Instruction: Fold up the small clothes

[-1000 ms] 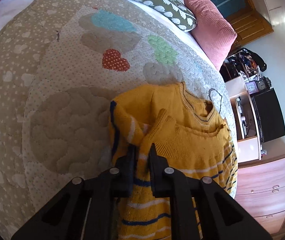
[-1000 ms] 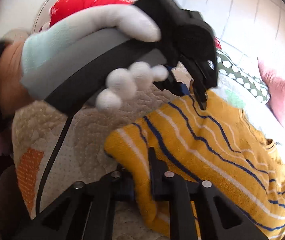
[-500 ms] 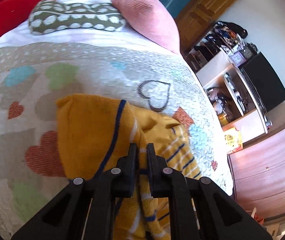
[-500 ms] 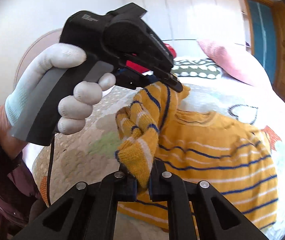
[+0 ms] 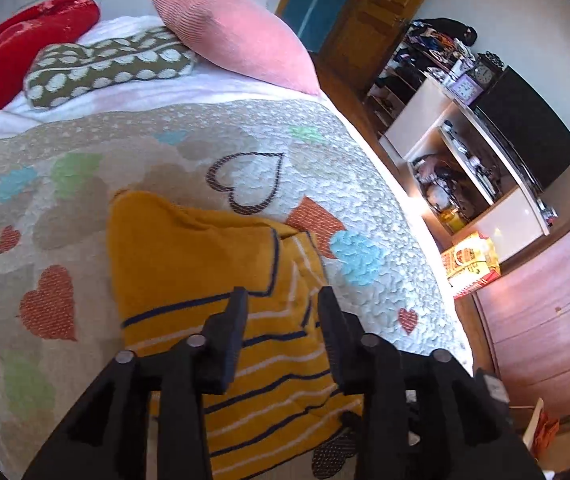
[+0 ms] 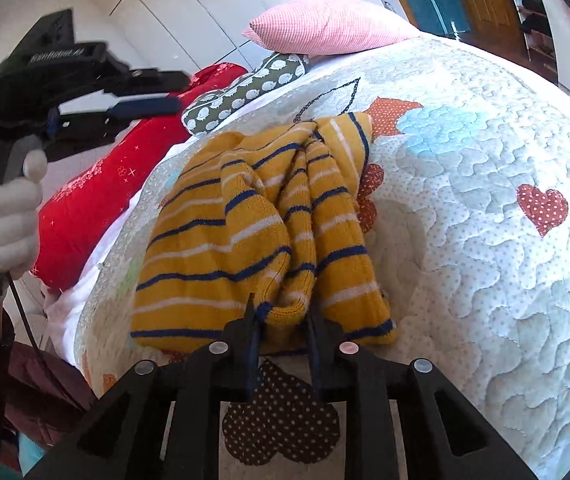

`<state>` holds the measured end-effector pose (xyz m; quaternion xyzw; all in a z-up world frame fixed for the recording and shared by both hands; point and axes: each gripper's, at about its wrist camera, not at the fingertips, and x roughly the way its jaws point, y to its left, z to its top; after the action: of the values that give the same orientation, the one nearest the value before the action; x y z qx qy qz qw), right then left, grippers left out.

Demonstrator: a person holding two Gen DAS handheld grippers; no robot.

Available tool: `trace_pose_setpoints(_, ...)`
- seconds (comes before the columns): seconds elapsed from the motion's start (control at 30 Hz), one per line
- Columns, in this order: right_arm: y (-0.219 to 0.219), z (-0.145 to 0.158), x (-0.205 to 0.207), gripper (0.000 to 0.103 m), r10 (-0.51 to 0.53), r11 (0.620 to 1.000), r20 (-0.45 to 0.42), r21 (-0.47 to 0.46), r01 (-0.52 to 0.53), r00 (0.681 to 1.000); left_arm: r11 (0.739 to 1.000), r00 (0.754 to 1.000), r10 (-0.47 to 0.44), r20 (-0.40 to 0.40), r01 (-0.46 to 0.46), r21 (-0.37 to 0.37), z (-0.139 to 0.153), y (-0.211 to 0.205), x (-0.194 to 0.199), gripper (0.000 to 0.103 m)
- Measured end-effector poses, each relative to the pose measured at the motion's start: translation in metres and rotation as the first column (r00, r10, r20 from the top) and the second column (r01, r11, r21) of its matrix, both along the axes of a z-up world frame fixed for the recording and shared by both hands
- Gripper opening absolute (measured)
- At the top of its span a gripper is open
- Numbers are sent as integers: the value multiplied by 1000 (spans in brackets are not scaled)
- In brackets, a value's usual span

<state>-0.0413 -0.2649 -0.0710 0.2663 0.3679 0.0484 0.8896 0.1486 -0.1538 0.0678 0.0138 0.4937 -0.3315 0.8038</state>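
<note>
Ahead of our left gripper (image 5: 281, 300) we see open quilt (image 5: 365, 200) beyond the yellow sweater (image 5: 189, 256); farther ahead the pink pillow (image 5: 229, 36) and spotted cushion (image 5: 105, 64) block us. To its right the quilt ends at the shelf unit (image 5: 465, 172).

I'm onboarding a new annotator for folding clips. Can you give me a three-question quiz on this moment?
1. True or false: the left gripper is clamped on the yellow knit sweater with navy and white stripes.
2. Which pillow lies between the red cushion and the pink ribbed pillow? A) olive pillow with white spots B) blue pillow C) none
3. Fill in: the sweater lies on a quilted bedspread patterned with ____.

Key: 1 false, its jaws are open above it; 2 A; 3 hearts.
</note>
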Motion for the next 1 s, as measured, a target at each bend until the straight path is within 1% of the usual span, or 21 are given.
trace_pose_setpoints(0.03,-6,3,-4,25,-2,1000,8,8,2,1000,999,999,38,32,-39,24,1,15,-5,43)
trace_pose_setpoints(0.07,-11,7,-6,25,-8,1000,18,14,7,1000,996,996,73,58,-76,51,0,31,-11,43)
trace_pose_setpoints(0.13,-23,18,-4,25,-9,1000,40,21,8,999,985,987,136,89,-145,99,-9,60,-24,43)
trace_pose_setpoints(0.17,-27,23,1,25,-6,1000,50,23,5,999,977,981,170,93,-180,112,-16,75,-30,43)
trace_pose_setpoints(0.23,-37,33,21,26,1,999,63,49,-4,998,965,971,231,67,-238,114,-32,97,-44,43)
trace_pose_setpoints(0.3,-42,35,45,31,29,994,67,99,-35,997,952,956,293,16,-293,93,-49,116,-57,43)
trace_pose_setpoints(0.33,-43,32,58,33,37,993,54,106,-43,998,947,949,314,-9,-313,78,-55,124,-62,43)
trace_pose_setpoints(0.37,-42,28,72,34,44,993,29,113,-47,999,941,942,334,-28,-332,67,-61,130,-70,43)
trace_pose_setpoints(0.4,-43,22,84,34,43,991,3,129,-43,999,936,937,348,-36,-346,61,-65,132,-75,43)
trace_pose_setpoints(0.47,-43,8,105,34,48,981,-46,192,-39,998,935,936,352,-33,-350,56,-70,131,-83,43)
trace_pose_setpoints(0.53,-42,1,119,34,57,964,-50,264,-42,997,935,936,351,-23,-349,63,-72,127,-88,43)
trace_pose_setpoints(0.57,-42,0,123,31,69,953,-37,296,-55,997,936,937,349,-14,-347,63,-72,125,-89,43)
trace_pose_setpoints(0.6,-41,1,126,22,85,947,-30,313,-71,996,937,938,346,-1,-345,60,-71,123,-90,43)
trace_pose_setpoints(0.63,-40,5,127,7,99,943,-23,320,-86,995,938,940,342,14,-342,59,-70,122,-93,43)
trace_pose_setpoints(0.67,-42,10,126,7,101,942,-21,324,-89,995,939,941,338,26,-339,58,-69,120,-95,43)
trace_pose_setpoints(0.77,-54,28,119,6,52,962,-14,269,-46,999,943,944,328,26,-329,45,-72,122,-99,43)
trace_pose_setpoints(0.87,-65,38,113,6,-1,978,-25,210,6,1000,947,947,322,-5,-322,26,-79,128,-101,43)
trace_pose_setpoints(0.93,-66,35,111,6,-28,987,-54,157,36,998,949,949,314,-29,-314,23,-84,129,-102,43)
trace_pose_setpoints(1.0,-59,25,114,6,-40,996,-106,75,49,994,955,954,297,-41,-296,25,-86,127,-101,43)
